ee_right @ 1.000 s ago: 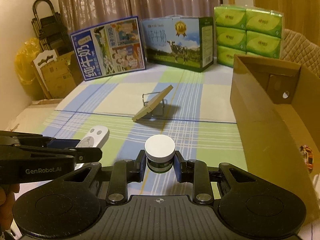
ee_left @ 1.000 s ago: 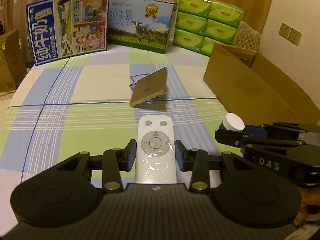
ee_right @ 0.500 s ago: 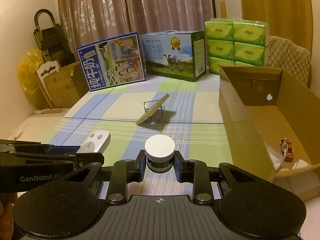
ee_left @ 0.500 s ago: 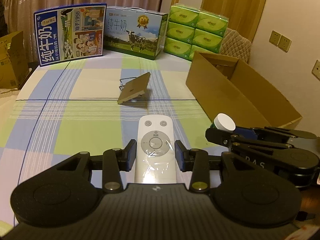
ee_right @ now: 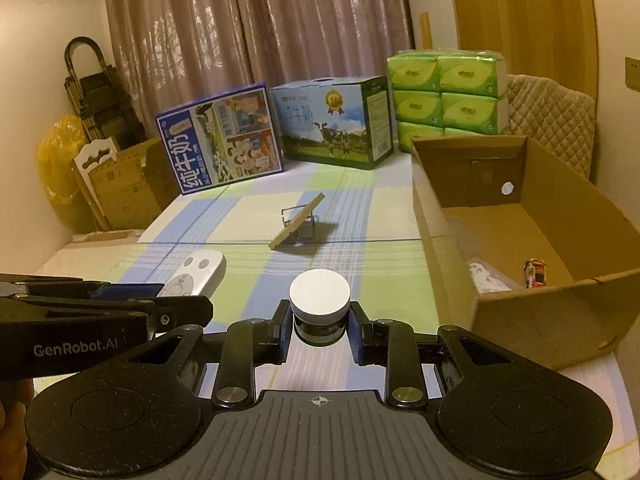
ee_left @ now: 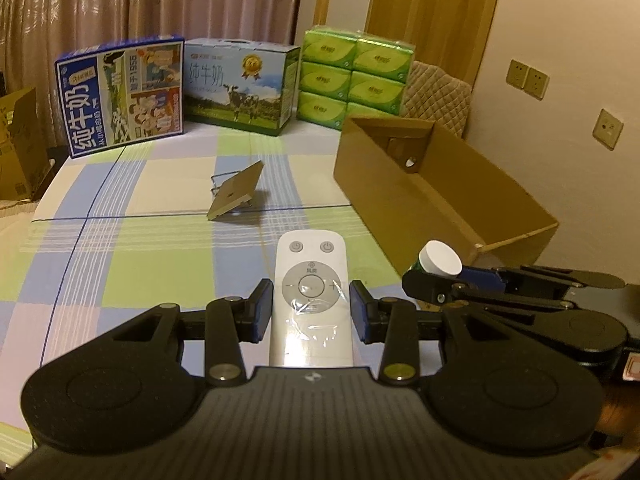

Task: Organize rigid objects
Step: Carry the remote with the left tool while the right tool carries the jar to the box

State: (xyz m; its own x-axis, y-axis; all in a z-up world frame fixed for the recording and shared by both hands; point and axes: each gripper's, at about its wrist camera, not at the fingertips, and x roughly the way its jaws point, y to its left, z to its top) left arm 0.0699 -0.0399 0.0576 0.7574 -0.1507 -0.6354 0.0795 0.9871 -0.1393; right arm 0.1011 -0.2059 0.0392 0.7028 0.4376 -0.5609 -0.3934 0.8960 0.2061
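Grippers both loaded, held above bed.
L gripper clamped on white remote; R gripper clamped on white-lid jar; cardboard box at 2 o'clock.

Left gripper and right gripper side by side, jaws clamped on loads.

the checked bedcover lies open ahead and to the left, broken only by a tilted board on a wire stand mid-bed. milk cartons and tissue packs wall off the far edge. the open cardboard box blocks the right side; its top is unobstructed.
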